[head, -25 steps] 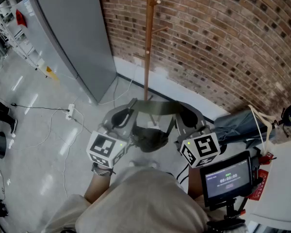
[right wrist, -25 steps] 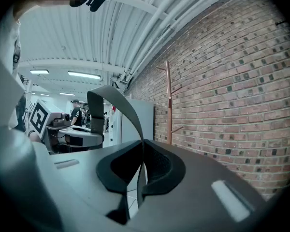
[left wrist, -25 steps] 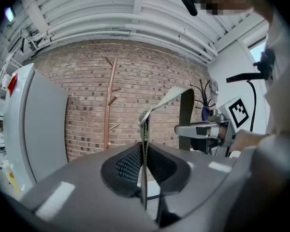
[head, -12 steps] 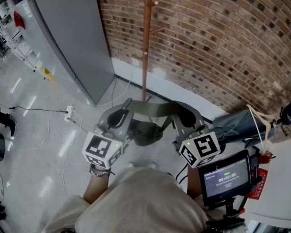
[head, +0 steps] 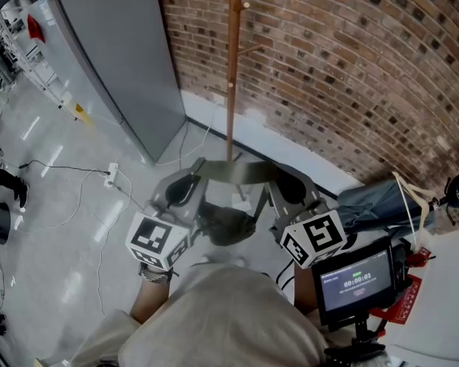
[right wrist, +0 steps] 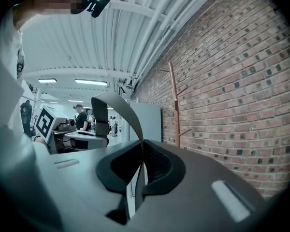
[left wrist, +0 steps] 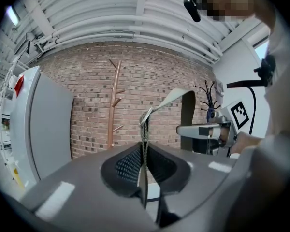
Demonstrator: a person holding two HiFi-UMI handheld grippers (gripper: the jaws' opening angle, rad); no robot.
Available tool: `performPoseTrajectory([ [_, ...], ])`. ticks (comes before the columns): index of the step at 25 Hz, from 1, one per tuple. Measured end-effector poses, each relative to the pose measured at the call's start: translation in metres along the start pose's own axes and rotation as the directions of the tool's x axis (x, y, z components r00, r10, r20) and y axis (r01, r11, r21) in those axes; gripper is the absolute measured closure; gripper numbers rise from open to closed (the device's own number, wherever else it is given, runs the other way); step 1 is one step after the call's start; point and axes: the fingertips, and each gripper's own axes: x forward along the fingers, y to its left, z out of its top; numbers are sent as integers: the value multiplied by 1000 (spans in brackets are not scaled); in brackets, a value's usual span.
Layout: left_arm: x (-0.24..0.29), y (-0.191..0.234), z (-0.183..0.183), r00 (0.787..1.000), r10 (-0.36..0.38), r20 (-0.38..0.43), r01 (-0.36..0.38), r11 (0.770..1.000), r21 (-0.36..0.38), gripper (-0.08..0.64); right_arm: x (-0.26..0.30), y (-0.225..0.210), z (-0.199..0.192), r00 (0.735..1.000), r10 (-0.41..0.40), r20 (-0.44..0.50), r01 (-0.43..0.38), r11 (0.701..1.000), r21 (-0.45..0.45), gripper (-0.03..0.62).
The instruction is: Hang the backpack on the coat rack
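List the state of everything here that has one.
Left gripper, jaws shut on the grey-green webbing strap.
Right gripper, jaws shut on the same strap.
Dark olive fabric backpack, hanging from the strap, not yet on the rack.
Tall wooden coat rack, upright, visible pegs bare.
Small black monitor, lit.

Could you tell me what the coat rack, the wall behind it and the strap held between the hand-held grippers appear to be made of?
Coat rack: probably wood, with a smooth reddish-brown finish, a round pole and angled pegs.
Wall: exposed brick, matt, with pale mortar joints.
Backpack strap: looks like flat woven webbing, olive-grey. It curves limply as a thin band.
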Motion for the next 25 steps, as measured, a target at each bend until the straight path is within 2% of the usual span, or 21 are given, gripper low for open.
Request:
performPoseTrajectory([
  [10,7,-20,-1,999,48,17,-48,999,-24,545,-14,-17,1,998,58,11,-58,998,2,586],
  [18,23,-26,3,999,34,22,-33,999,-42,545,-15,-38,5,999,45,26,-46,999,18,586],
  [25,41,-11,1,999,9,34,-6,998,-65,545,-4,-55,4,1000,18,23,-18,1000,24,586],
])
